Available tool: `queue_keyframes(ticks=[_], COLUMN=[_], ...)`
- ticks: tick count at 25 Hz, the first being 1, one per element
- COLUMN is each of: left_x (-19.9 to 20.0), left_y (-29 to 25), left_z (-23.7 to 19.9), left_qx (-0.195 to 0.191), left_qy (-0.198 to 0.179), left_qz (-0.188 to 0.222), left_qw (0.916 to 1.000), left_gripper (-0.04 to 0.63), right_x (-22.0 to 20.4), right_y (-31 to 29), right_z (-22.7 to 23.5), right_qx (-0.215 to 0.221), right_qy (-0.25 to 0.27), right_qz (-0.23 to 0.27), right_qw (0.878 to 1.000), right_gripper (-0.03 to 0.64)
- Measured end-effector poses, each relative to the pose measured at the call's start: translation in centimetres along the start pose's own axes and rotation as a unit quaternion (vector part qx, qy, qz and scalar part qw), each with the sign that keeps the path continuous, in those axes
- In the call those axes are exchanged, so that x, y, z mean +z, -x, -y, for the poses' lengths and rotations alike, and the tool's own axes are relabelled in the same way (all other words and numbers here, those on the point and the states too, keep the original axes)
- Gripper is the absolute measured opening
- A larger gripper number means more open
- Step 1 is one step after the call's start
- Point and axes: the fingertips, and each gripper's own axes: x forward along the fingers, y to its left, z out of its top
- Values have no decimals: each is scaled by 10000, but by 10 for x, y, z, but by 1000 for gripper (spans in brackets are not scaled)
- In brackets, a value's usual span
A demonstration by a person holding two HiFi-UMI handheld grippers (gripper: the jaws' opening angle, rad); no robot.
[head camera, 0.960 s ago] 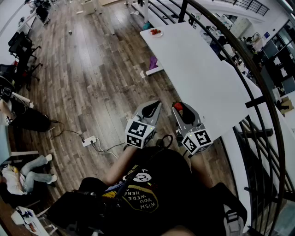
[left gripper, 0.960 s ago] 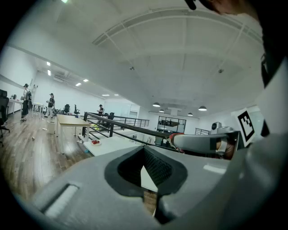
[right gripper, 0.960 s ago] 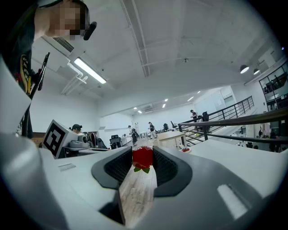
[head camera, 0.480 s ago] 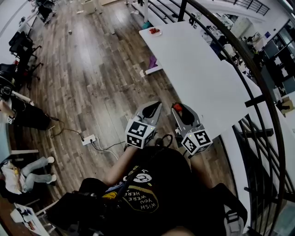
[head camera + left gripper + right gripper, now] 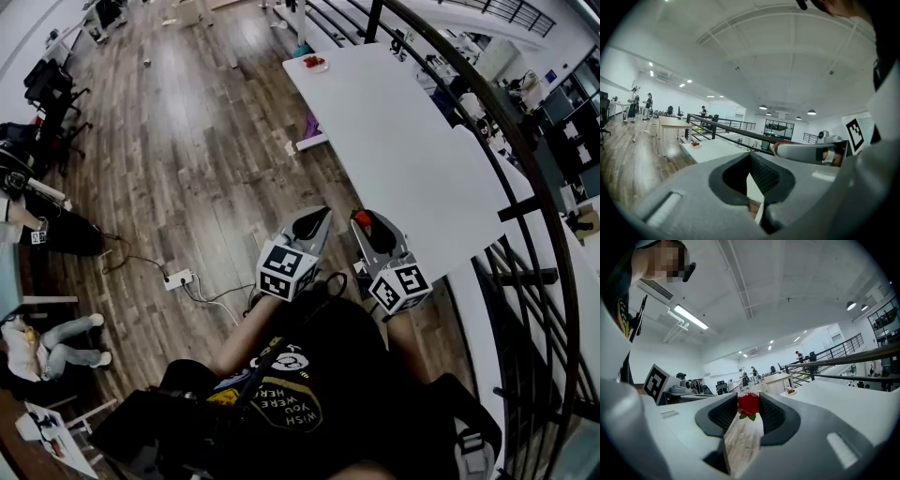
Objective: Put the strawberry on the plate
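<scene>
Black shirt [image 5: 314,375], worn by the person: oval print in yellow lettering, "WISH YOU WERE HERE", seen upside down in the head view. Left marker cube [image 5: 283,271], right marker cube [image 5: 400,286]: black-and-white square patterns, no lettering. Nothing else legible.

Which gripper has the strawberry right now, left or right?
The right gripper: a red strawberry sits clamped between its jaws. The left gripper is shut on nothing.

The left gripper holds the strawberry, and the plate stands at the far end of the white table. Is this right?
No: the right gripper holds the strawberry, as the right gripper view shows. The plate is at the table's far end.
</scene>
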Motion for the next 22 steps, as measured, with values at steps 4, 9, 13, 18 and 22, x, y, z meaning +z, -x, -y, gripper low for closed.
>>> queue_keyframes(ticks=[4,9,13,18,22], left_x=[-6,-3,0,19,28], left_y=[-5,-11,-22,-33,-39], left_z=[8,-3,-22,-49,-73], left_qx=[16,72,74,42,20], left_qy=[28,53,65,10,15], left_qz=[-114,-156,-156,-53,12], left_qw=[9999,9998,9998,10000,10000], left_gripper=[0,0,0,0,0], right_x=[-5,-5,-3,8,10], right_y=[-1,-11,-31,-58,-86], right_z=[6,10,17,20,20], right_qx=[119,204,205,191,202], right_qy=[-119,-201,-174,-112,-93], right_qz=[-126,-175,-216,-216,-229], right_qw=[9998,9994,9994,9995,9995], right_gripper=[147,147,147,147,147])
